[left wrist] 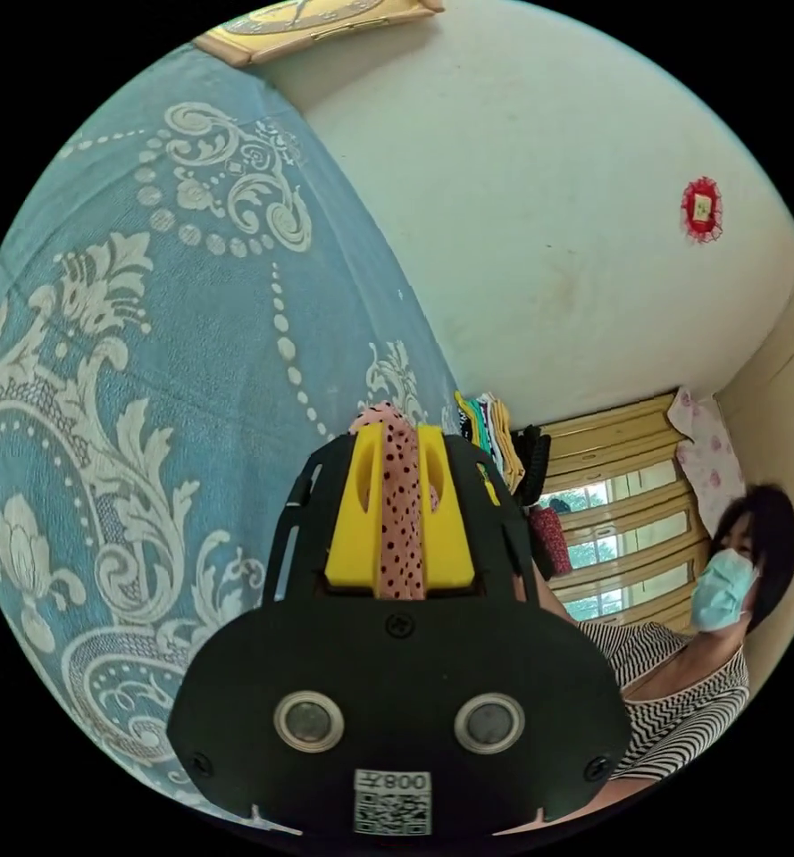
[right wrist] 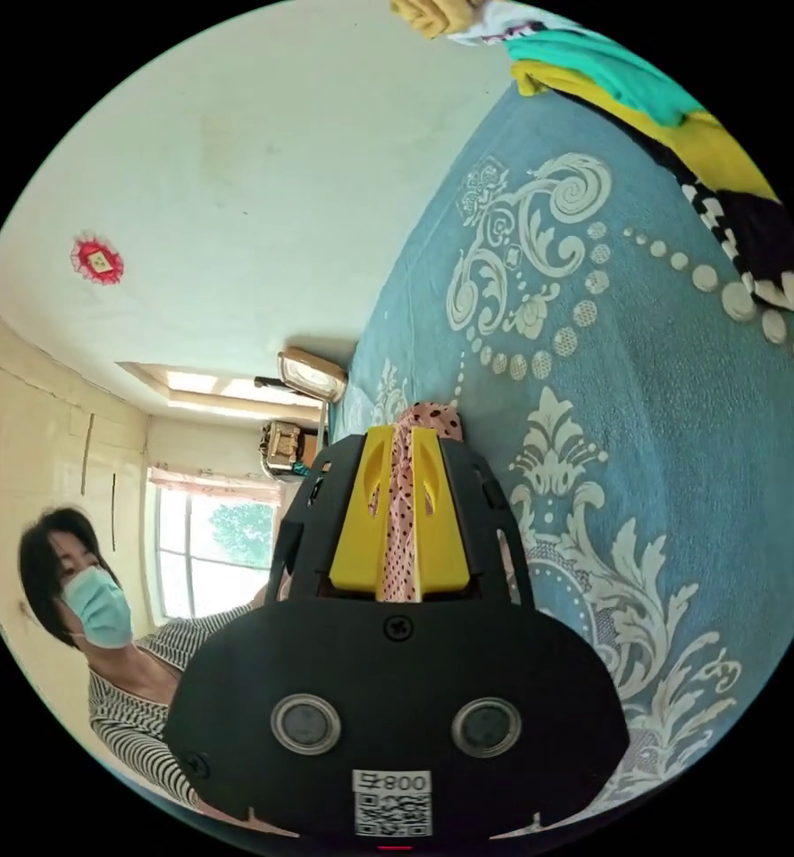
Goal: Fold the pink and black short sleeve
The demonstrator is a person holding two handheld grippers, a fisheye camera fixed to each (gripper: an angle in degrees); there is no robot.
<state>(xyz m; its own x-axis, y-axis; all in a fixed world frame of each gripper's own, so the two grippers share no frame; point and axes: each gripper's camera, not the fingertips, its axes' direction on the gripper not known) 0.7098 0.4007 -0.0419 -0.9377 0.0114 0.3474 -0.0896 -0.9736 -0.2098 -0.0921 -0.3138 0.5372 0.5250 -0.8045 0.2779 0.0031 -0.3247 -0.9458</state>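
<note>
Pink cloth with black dots, the short sleeve [left wrist: 402, 509], is pinched between the two yellow jaws of the left gripper [left wrist: 402, 446], and another stretch of it is pinched the same way in the right gripper [right wrist: 400, 446], both jaw pairs nearly closed with only fabric between them. Behind each gripper spreads one blue bedcover [left wrist: 146, 357] with white scrollwork, and one stack of folded clothes [right wrist: 682, 134] lies at its far edge, well apart from the grippers. One person in a striped top [left wrist: 673, 687] sits beside the bed under a pale wall with one red ornament [left wrist: 701, 209].
</note>
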